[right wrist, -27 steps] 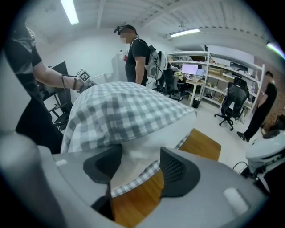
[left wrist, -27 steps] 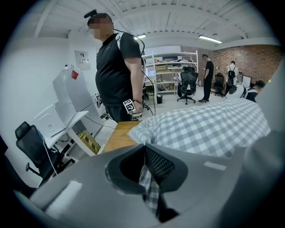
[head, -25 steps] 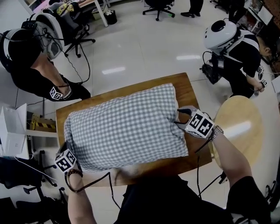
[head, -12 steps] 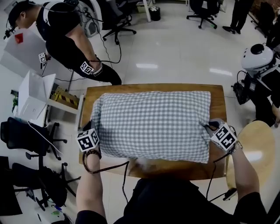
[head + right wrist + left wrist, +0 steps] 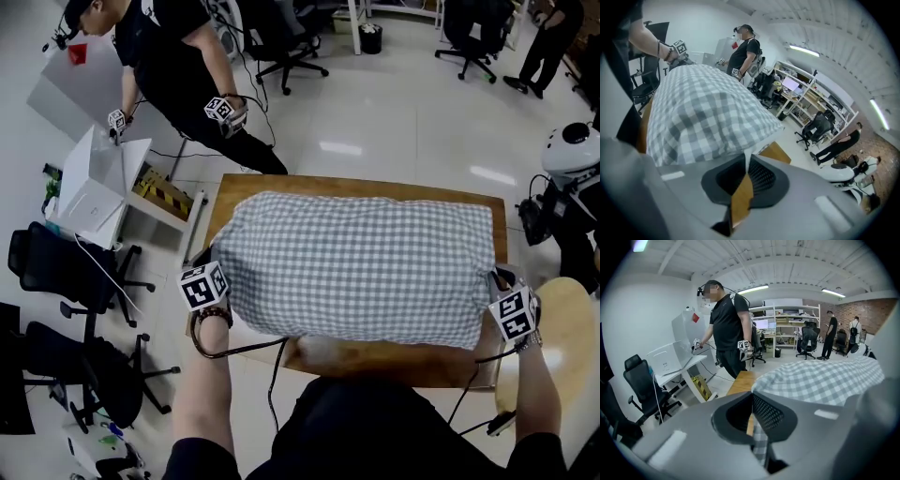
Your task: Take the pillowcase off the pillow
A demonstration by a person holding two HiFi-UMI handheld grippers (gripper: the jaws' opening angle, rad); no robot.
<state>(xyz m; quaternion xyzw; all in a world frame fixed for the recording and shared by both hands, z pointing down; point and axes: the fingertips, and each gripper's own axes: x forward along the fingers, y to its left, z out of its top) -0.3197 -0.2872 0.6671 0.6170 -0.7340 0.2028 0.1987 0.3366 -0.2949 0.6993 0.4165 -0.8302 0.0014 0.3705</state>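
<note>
A pillow in a grey-and-white checked pillowcase (image 5: 361,267) lies lengthwise on the wooden table (image 5: 394,358). At its left end my left gripper (image 5: 218,265) is shut on a fold of the checked cloth (image 5: 760,444), which runs down between the jaws of that gripper (image 5: 752,414). My right gripper (image 5: 498,279) sits at the pillow's near right corner. Its jaws have just closed, and a thin white edge of the pillowcase (image 5: 746,157) is pinched between them in the right gripper view (image 5: 746,168). The checked pillow (image 5: 703,112) bulges just beyond.
A round wooden stool top (image 5: 562,328) stands close to the table's right side. A person in black (image 5: 178,56) with marker cubes stands past the far left corner beside a white desk (image 5: 94,187). Office chairs (image 5: 56,272) crowd the left floor. A white helmet-like device (image 5: 574,150) is at the right.
My right gripper went from open beside the pillow's right edge to shut on the cloth at the near right corner. The left gripper kept its grip. The view swung so the pillow lies level.
</note>
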